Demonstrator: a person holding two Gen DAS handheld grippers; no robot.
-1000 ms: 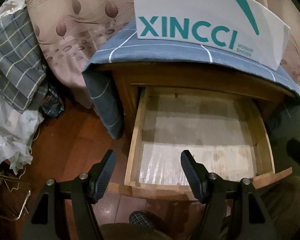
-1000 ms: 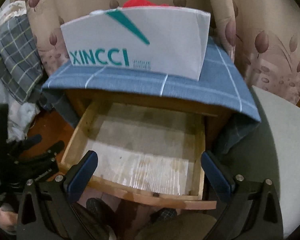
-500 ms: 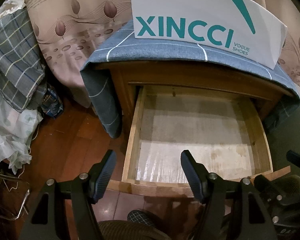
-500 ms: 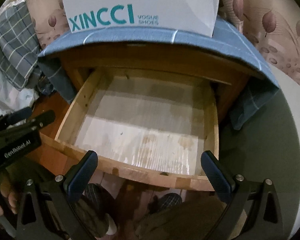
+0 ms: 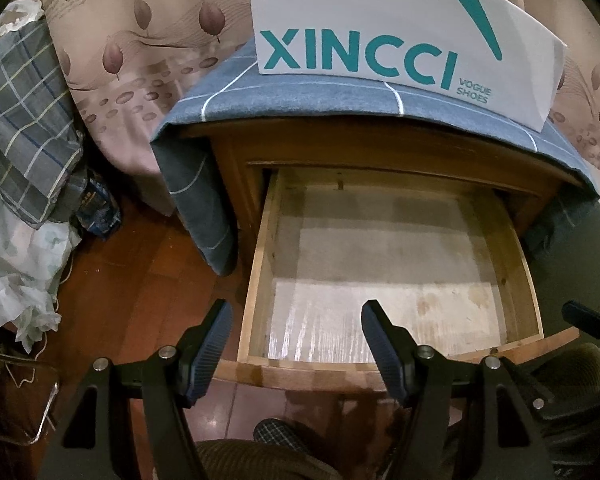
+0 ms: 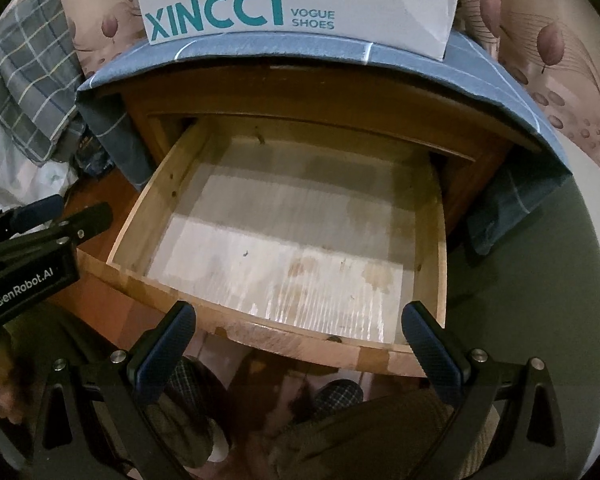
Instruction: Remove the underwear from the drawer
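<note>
Now the drawer (image 6: 284,216) is pulled out and looks bare, so both claws, left gripper (image 5: 296,340) and right gripper (image 6: 300,344), hang wide at six o'clock, holding nothing.

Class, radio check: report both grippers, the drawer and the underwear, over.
Left gripper open, empty. Right gripper open, empty. Pulled-out wooden drawer shows bare bottom; no underwear visible. Nothing in the way.
</note>
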